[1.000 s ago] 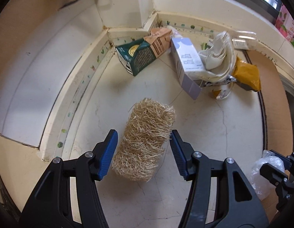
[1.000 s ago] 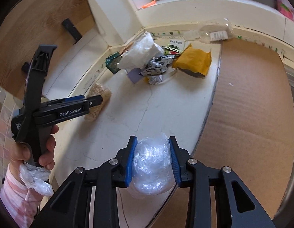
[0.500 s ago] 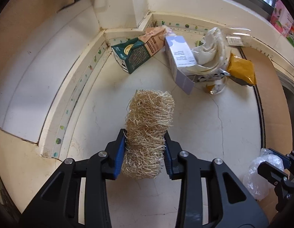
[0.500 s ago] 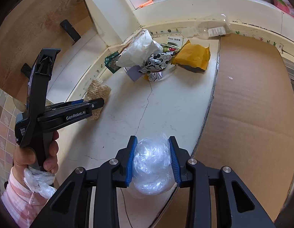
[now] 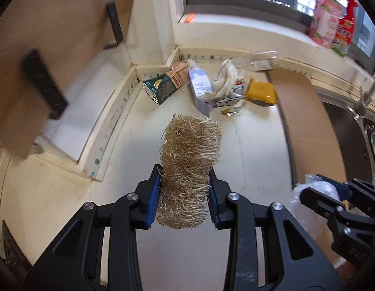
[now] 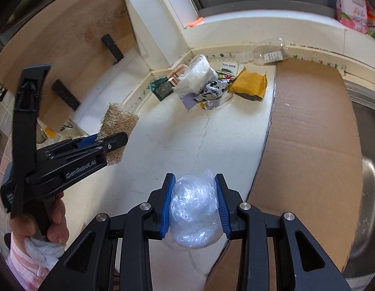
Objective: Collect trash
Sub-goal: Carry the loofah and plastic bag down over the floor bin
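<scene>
So both claws are loaded at once, which makes sense for a trash run: one trip, two pieces. The left gripper point(image 5: 182, 200) is pinching the loofah point(image 5: 191, 160) low on its body, pads squeezed into the fibres, so most of it sticks up toward 12 o'clock, clear of the counter point(image 5: 144, 126). The right gripper point(image 6: 193, 207) is clamped on the plastic wad point(image 6: 193, 212), pads pressed into both sides; it's soft, so a firm squeeze keeps it from slipping.

Count: one loofah, one wad, two grippers. The rest of the trash is still piled in the corner at about 12 o'clock: two cartons point(image 5: 165, 86), one yellow pouch point(image 6: 250, 84), one white bag point(image 6: 197, 75), one clear bottle point(image 6: 267, 53), plus crumpled wrappers I can't count.
</scene>
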The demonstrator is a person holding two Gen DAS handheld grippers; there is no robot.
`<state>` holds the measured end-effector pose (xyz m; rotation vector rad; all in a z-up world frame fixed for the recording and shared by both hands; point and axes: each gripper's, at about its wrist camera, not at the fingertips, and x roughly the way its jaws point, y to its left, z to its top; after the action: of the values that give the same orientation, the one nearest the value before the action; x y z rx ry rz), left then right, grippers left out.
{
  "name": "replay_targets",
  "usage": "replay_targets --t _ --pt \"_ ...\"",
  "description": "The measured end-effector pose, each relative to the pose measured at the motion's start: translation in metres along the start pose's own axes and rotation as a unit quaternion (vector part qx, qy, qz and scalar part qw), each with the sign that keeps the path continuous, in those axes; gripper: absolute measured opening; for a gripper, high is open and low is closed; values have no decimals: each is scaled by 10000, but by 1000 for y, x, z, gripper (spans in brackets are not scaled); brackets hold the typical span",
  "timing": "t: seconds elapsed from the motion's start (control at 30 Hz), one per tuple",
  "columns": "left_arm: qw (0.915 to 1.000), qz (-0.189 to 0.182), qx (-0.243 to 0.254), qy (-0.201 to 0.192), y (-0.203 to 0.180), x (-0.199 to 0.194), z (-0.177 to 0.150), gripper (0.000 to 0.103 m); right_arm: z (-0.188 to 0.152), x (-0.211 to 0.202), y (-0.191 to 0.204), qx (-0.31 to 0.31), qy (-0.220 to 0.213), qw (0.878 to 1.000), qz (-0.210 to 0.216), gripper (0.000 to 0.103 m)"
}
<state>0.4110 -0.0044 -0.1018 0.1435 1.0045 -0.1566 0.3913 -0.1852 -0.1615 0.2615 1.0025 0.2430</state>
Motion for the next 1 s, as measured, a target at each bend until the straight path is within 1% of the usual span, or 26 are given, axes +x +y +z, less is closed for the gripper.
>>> replay_targets --t 0.13,0.27,0.5,0.67,0.8,1.0 --pt "9998 -134 -44 -151 5 -44 -22 31 -17 -31 21 -22 -153 9999 -12 33" --pt "9994 -179 -4 -305 10 -86 -49 31 -39 -59 45 -42 -268 9996 -17 33" --pt "9986 -251 -18 -468 21 -149 -106 31 -94 -109 90 -67 -437 9990 19 33" --pt "9981 -332 -44 -524 29 -188 -154 31 -145 -141 125 -111 -516 9986 30 33" --pt "9977 -345 35 -586 33 -213 -194 31 -188 -161 150 -105 -577 9983 15 33" --pt "9974 -515 82 -506 36 -232 -250 31 -253 -181 179 -149 -550 9984 -29 33"
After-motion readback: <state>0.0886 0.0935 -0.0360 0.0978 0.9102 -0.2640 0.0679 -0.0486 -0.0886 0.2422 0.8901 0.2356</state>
